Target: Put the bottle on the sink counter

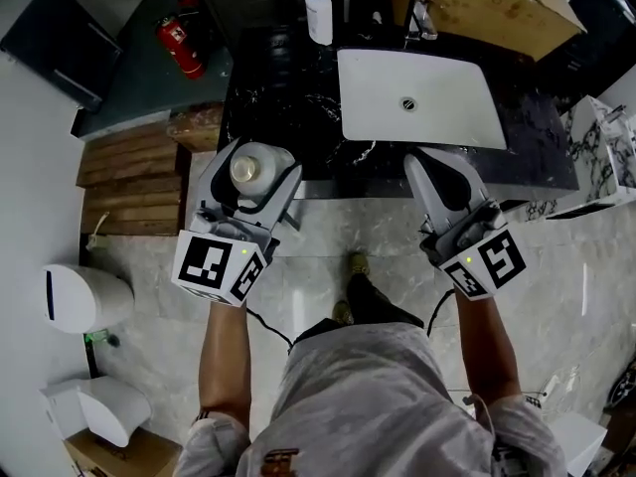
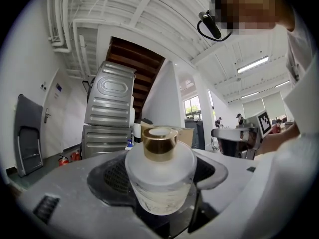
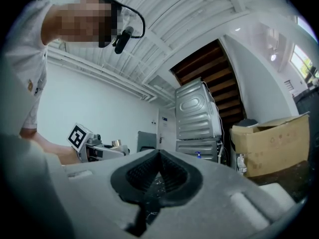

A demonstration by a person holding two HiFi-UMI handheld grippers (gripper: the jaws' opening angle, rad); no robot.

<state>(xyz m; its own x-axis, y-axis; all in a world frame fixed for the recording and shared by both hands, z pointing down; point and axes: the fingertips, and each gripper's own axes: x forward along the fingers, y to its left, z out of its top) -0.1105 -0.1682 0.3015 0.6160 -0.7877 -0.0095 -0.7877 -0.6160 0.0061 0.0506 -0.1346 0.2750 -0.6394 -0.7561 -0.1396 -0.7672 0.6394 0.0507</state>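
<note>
A frosted glass bottle (image 1: 253, 166) with a gold cap stands upright between the jaws of my left gripper (image 1: 248, 175), which is shut on it. In the head view it hangs just in front of the black marble sink counter (image 1: 278, 107), at the counter's left front edge. The left gripper view shows the bottle (image 2: 159, 180) close up, with my left gripper (image 2: 159, 203) clasped around its body. My right gripper (image 1: 430, 164) is shut with nothing in it, its tip at the counter's front edge below the white basin (image 1: 417, 97). In its own view my right gripper (image 3: 158, 176) has its pads together.
A white pump bottle (image 1: 318, 13) stands at the back of the counter, and a faucet (image 1: 422, 18) behind the basin. A cardboard box (image 1: 487, 8) sits at the back right. On the floor to the left are a red fire extinguisher (image 1: 179, 40), a wooden pallet (image 1: 129, 177) and a white bin (image 1: 84, 296).
</note>
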